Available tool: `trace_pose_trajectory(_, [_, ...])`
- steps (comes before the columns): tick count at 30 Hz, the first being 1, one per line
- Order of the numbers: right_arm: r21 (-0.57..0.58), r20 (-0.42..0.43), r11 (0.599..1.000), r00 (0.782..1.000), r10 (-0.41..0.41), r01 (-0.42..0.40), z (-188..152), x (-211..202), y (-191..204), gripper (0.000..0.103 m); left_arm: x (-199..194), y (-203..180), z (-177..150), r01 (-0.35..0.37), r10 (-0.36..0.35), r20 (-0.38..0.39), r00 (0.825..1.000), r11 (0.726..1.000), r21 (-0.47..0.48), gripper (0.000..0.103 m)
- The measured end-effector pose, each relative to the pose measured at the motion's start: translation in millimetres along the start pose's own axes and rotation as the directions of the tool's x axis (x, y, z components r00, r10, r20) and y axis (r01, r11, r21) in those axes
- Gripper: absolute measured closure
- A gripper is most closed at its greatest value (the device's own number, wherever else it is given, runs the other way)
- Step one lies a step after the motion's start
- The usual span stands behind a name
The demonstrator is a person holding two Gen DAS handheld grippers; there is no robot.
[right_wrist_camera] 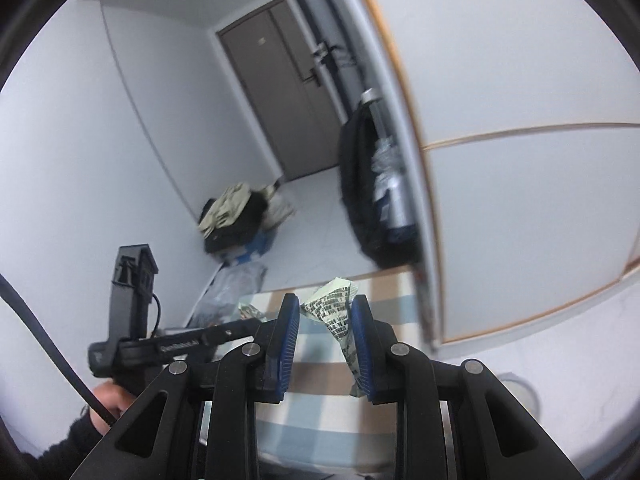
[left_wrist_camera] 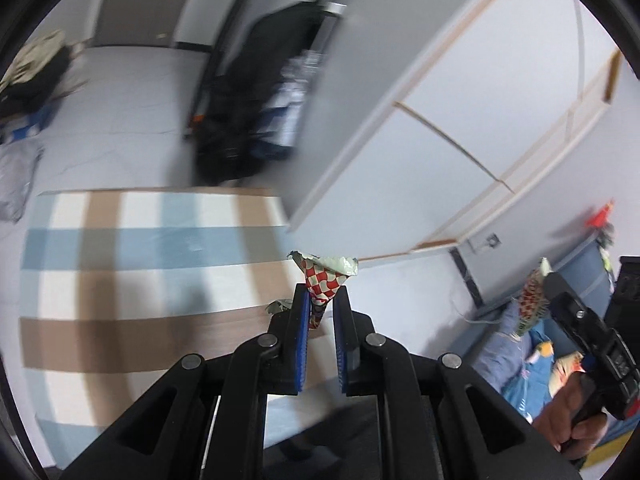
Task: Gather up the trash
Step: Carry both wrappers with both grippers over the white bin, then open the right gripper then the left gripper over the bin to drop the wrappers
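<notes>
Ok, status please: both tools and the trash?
Left tool shut on checkered wrapper. Right tool holds printed wrapper, jaws partly apart. Both lifted above striped mat. Nothing in the way.

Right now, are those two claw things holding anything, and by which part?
Yes. The left gripper pinches a red-checkered wrapper by its narrow lower end. The right gripper has a printed wrapper lying against one finger; a firm hold cannot be told.

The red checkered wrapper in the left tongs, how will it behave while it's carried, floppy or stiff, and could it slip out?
The red checkered wrapper looks thin and crumpled, so probably floppy and very light. Only its narrow lower end sits between the left tongs, with the top flaring free, so a quick swing might work it loose.
</notes>
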State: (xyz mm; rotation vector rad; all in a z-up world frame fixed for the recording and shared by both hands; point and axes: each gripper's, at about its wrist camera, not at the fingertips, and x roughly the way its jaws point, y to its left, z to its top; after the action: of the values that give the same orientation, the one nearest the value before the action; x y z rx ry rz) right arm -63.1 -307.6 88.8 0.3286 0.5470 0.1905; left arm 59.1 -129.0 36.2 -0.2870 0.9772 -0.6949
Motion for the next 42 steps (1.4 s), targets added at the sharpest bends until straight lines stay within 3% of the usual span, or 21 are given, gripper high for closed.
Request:
trace_pose_trajectory(7, [0.049,0.045,0.990,0.990,-0.133,0.131,-2,-47,-58,0.077,43,-61,5,0.114,-0.109,-0.085,0.990,0.991,0.067,0.096])
trace_pose_trajectory(10, [0.060,0.038,0.973,0.973,-0.226,0.224,-13,-57,-87,0.077,62,-83,4,0.164,-0.152,-0.131,0.980,0.982,0.091,0.096])
trace_pose_trajectory(14, [0.113,-0.027,0.943,0.950,-0.312,0.313,-33,-63,-134,0.077,96,-106,2,0.197,-0.175,-0.195,0.965,0.975,0.100,0.096])
trace_pose_trajectory(17, [0.174,-0.067,0.926,0.942,-0.329,0.335,-47,-64,-167,0.077,120,-115,-1,0.208,-0.179,-0.237,0.955,0.973,0.103,0.096])
trace_pose_trajectory(28, [0.339,-0.216,0.871,0.930,-0.297,0.357,-93,-13,-252,0.077,198,-121,-19,0.163,-0.103,-0.381,0.919,0.978,0.128,0.096])
trace_pose_trajectory(42, [0.512,-0.412,0.803,0.907,-0.084,0.307,-160,80,-333,0.077,279,-101,-44,0.080,-0.003,-0.557,0.831,0.990,0.114,0.096])
